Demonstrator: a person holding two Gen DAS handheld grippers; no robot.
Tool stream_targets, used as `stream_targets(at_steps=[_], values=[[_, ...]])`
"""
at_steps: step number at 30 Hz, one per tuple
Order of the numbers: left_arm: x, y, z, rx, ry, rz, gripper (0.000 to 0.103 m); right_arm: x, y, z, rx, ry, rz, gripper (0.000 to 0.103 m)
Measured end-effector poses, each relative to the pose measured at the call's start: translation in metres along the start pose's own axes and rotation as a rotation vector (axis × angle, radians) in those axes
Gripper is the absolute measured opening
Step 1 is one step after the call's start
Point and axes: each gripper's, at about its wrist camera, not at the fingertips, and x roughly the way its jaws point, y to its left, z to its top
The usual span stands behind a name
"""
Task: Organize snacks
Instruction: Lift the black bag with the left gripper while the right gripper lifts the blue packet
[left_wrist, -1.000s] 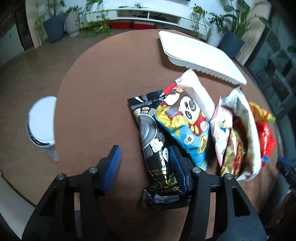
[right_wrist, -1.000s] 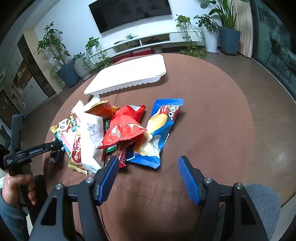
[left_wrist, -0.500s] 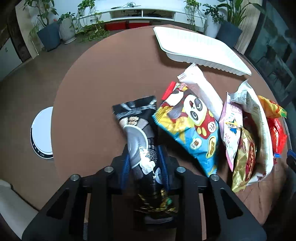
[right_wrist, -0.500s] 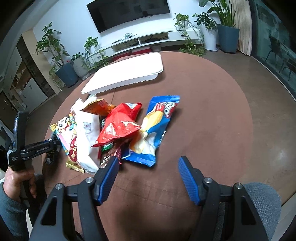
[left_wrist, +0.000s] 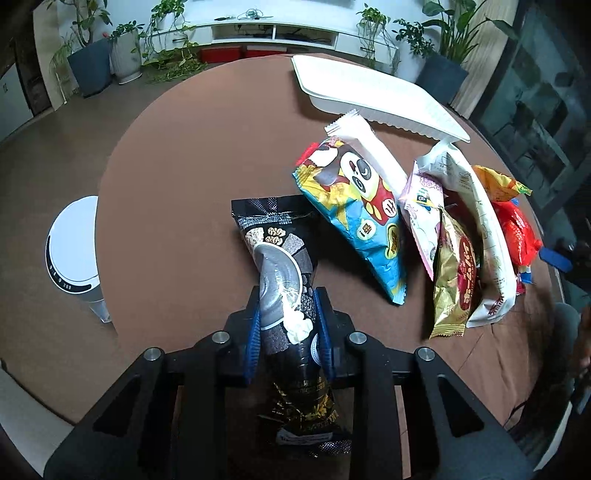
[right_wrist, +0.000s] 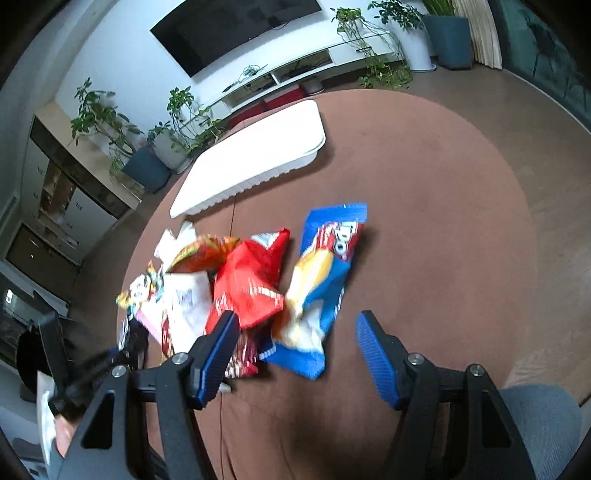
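Observation:
My left gripper (left_wrist: 287, 325) is shut on a long black snack packet (left_wrist: 280, 258), its blue pads pinching the packet's middle. The packet now lies apart from the pile to its right: a blue panda bag (left_wrist: 354, 210), a white wrapper (left_wrist: 369, 151), a pink pouch (left_wrist: 424, 218), a gold packet (left_wrist: 454, 273) and red bags (left_wrist: 517, 236). In the right wrist view my right gripper (right_wrist: 295, 347) stands open above the near end of a blue chip bag (right_wrist: 325, 280), beside a red bag (right_wrist: 255, 280). The white tray (left_wrist: 369, 92) (right_wrist: 255, 158) lies at the table's far side.
The round brown table (left_wrist: 177, 177) has bare surface to the left of the black packet and to the right of the blue chip bag (right_wrist: 443, 221). A white round bin (left_wrist: 72, 243) stands on the floor at the left. Potted plants and a TV shelf line the far wall.
My left gripper closed on the black packet and dragged it left, away from the panda bag. The right gripper shifted toward the pile, still open.

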Motion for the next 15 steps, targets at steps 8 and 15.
stream_targets(at_steps=[8, 15], values=[[-0.008, -0.004, -0.013, 0.017, -0.013, 0.000, 0.024, 0.024, -0.013, 0.034, 0.041, 0.009, -0.031, 0.069], [-0.010, -0.001, -0.013, 0.032, -0.022, -0.008, 0.024, 0.054, 0.002, 0.039, 0.001, 0.095, -0.093, 0.057]])
